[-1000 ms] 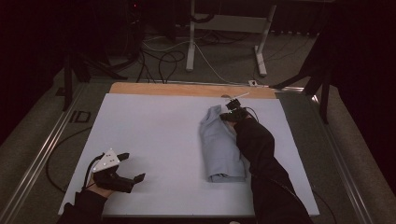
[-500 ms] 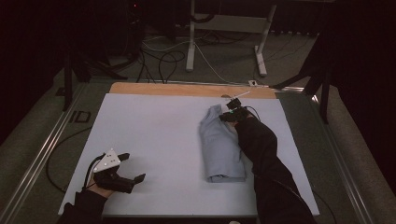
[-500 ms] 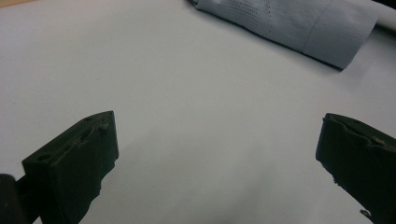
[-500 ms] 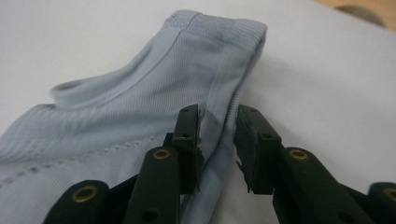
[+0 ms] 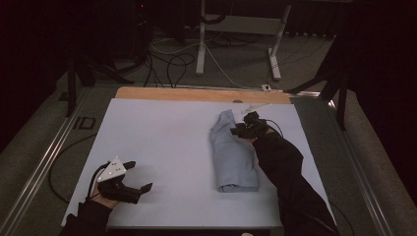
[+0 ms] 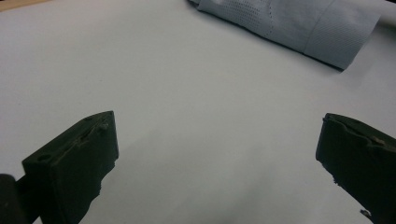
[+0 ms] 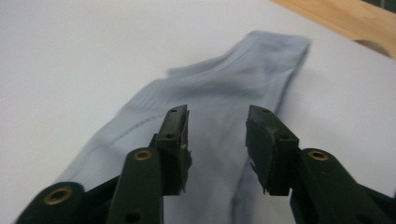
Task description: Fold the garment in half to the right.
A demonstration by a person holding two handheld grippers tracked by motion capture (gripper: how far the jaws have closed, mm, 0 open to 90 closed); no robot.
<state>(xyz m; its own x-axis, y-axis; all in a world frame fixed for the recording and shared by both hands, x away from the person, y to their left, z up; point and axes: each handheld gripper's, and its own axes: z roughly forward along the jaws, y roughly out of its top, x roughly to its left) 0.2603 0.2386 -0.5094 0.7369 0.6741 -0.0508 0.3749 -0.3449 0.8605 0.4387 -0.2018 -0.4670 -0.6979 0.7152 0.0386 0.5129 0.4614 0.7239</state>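
Setting: a white table cover (image 5: 167, 147) under a dim room, a strip of bare wood (image 5: 196, 94) at its far edge.
Garment: the folded light-blue cloth (image 5: 231, 152) lies lengthwise right of centre, its far end rumpled.
Your right gripper (image 5: 239, 131): it sits at the cloth's far end, over its right edge; in the right gripper view its jaws stand a little apart above the fabric (image 7: 224, 93), nothing pinched between them.
Your left gripper (image 5: 140, 177): it rests near the front left corner, well apart from the cloth, jaws spread wide over bare cover.
Left gripper view: the cloth's folded end (image 6: 317, 32) lies ahead, to the upper right.
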